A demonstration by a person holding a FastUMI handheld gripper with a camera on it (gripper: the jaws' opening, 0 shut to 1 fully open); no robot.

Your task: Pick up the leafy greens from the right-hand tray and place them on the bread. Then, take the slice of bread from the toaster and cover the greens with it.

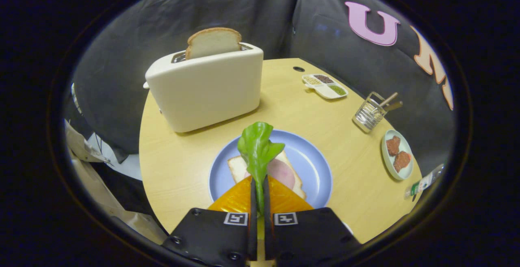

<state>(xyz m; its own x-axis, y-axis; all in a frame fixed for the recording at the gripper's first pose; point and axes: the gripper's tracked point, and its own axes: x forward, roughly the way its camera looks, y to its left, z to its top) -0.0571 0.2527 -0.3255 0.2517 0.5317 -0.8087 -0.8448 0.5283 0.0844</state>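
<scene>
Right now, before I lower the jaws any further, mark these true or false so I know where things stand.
1. The gripper is shut on the leafy greens. True.
2. The greens already lie flat on the bread. False: they stand up from between the closed jaws, above the bread on the plate.
3. A slice of bread still sticks up out of the toaster. True.
4. The blue plate holds only bread. False: a pink slice of ham lies on that bread.
5. The toaster stands beyond the plate. True.
</scene>
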